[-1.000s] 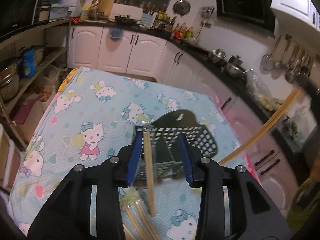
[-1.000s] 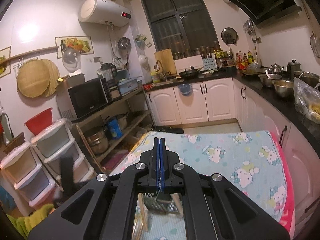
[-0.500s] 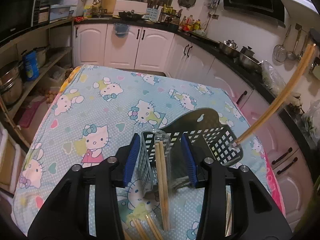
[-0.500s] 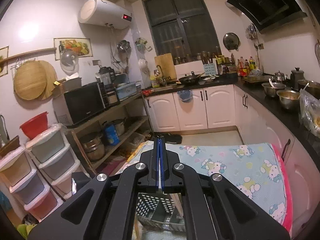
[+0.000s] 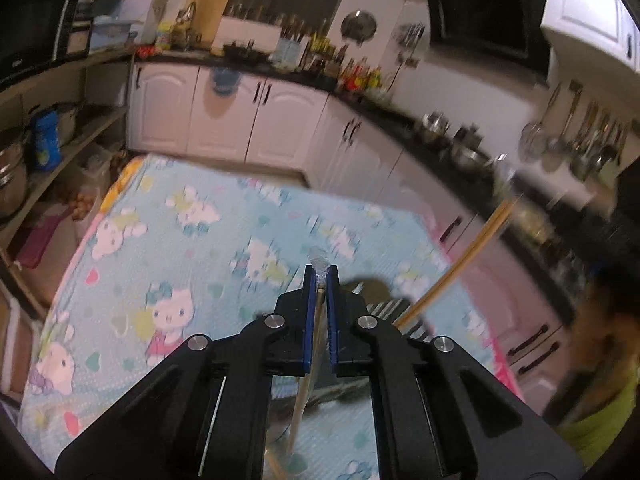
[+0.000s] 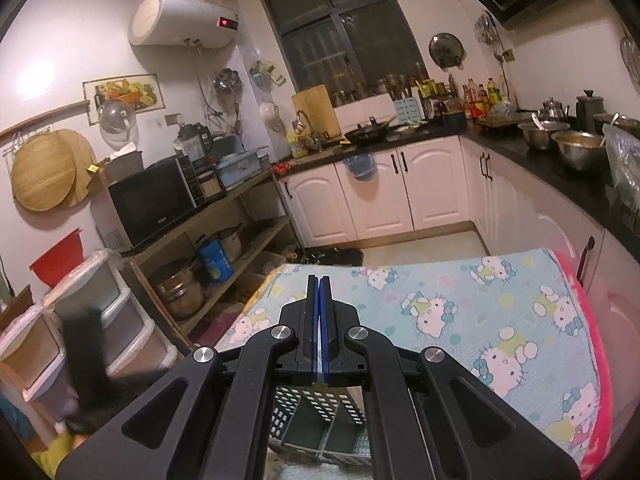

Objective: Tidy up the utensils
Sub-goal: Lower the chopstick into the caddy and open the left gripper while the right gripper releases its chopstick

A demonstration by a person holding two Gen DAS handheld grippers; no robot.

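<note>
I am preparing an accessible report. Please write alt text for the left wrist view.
The left hand-held gripper is shut on a wooden chopstick wrapped in clear plastic, above a table with a cartoon-cat cloth. Another chopstick slants down toward a dark utensil basket, mostly hidden behind the gripper; the kitchen background is blurred.

Both grippers are matte black, angular; silver round screws; blue fingers (image 5: 307,320).
</note>
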